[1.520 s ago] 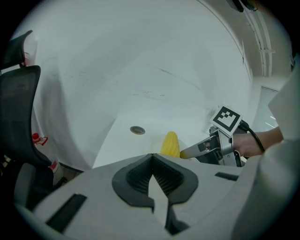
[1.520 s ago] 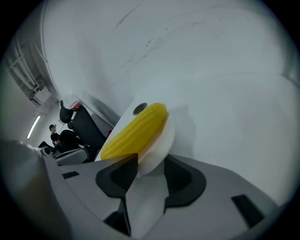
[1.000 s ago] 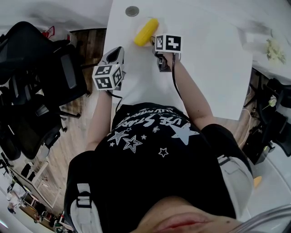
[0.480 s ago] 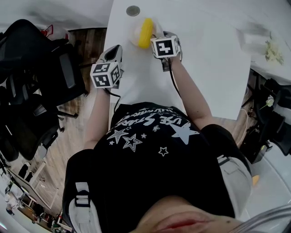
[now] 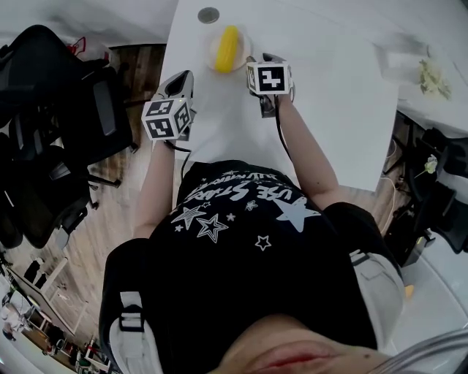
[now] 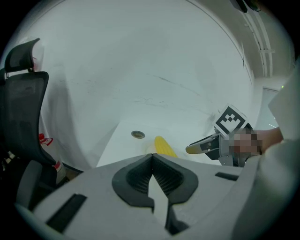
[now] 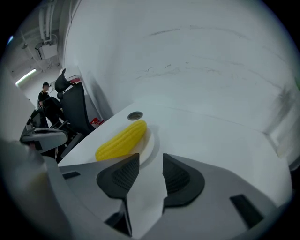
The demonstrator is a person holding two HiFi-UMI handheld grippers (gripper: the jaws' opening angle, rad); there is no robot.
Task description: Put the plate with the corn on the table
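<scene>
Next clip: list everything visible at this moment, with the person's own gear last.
table: one, white, centre of the head view.
plate: one, white, on the table near its far edge.
corn: one, yellow, lying on the plate.
grommet: one, grey, set in the table beyond the plate.
chairs: at least two, black, left of the table.
floor: wood, under the chairs.
shirt: one, black with white stars, on the person.
left gripper: one, grey, by the table's left edge, jaws shut, empty.
right gripper: one, grey, just short of the plate, jaws apart, just closed a little, nothing between them.
</scene>
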